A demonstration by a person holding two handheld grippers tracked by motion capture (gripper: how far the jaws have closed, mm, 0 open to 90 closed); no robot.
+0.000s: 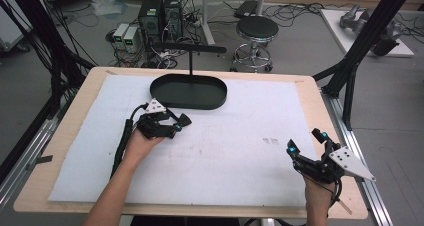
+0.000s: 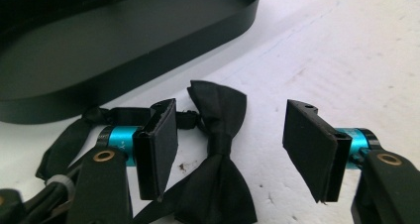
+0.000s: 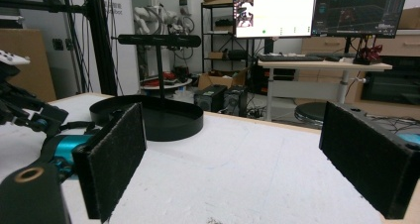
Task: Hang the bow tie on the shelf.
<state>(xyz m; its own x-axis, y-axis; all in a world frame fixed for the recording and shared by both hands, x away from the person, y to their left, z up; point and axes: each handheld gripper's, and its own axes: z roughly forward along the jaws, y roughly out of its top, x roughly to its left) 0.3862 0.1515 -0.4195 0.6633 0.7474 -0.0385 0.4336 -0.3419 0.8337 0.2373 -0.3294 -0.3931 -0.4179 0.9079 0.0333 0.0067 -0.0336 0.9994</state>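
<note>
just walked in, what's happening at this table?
A person holds a gripper in each hand. The left gripper is down over a black fabric bow tie lying on the white table cover, just in front of the black oval metal tray with an upright stand. The bow tie lies between the open jaws, not yet pinched. The right gripper rests open near the table's right edge, holding nothing.

Wooden table [image 1: 320,116], top mostly covered by a white mat [image 1: 240,151] with a few faint marks and specks. On the mat: black oval tray [image 1: 188,92] at the far middle with a T-shaped stand [image 1: 190,50] rising from its far side, and a black bow tie [image 2: 218,149] with its strap just beside the tray's near wall.
</note>
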